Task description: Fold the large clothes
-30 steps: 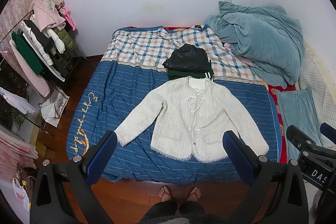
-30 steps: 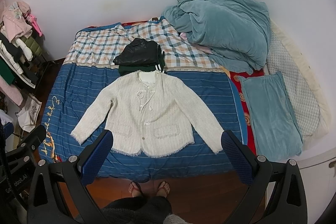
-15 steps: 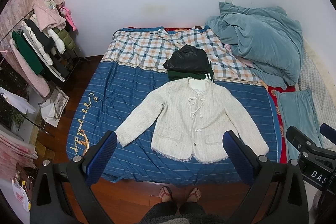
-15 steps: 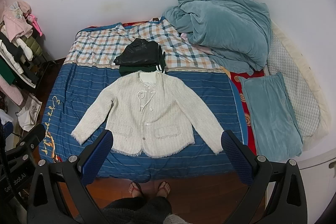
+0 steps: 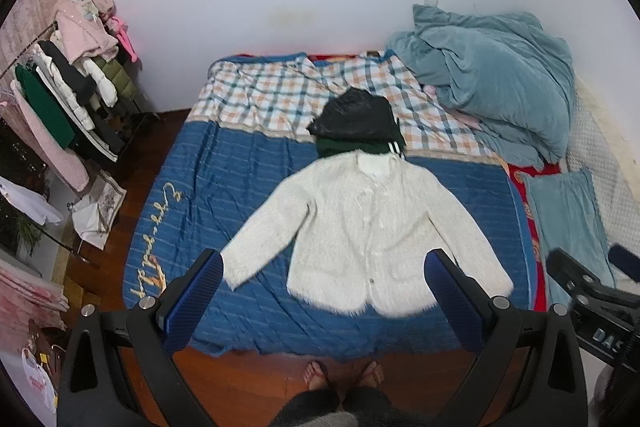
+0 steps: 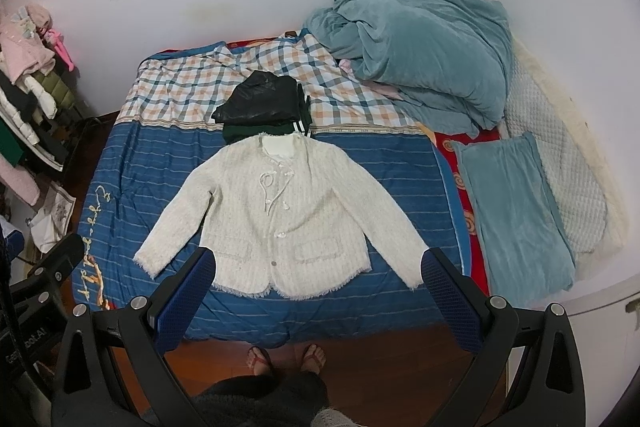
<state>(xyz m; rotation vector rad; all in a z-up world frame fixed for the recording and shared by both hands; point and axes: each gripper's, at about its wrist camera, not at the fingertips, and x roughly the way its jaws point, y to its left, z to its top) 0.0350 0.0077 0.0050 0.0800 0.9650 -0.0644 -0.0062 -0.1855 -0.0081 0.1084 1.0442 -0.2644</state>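
A white knit jacket (image 5: 368, 227) lies flat and face up on the blue striped bedspread (image 5: 240, 179), sleeves spread out to both sides. It also shows in the right wrist view (image 6: 280, 219). My left gripper (image 5: 324, 275) is open and empty, held high above the bed's front edge. My right gripper (image 6: 318, 275) is open and empty at a similar height. Both are well apart from the jacket. A stack of folded dark clothes (image 5: 356, 127) sits just behind the jacket's collar.
A heap of teal blanket (image 5: 492, 83) fills the bed's back right, with a teal pillow (image 6: 516, 211) beside it. A clothes rack (image 5: 60, 99) stands at the left wall. The person's feet (image 5: 344, 375) stand on the wooden floor at the bed's front edge.
Both grippers have shifted only slightly; the view has drifted a little. The jacket and the bed have not changed.
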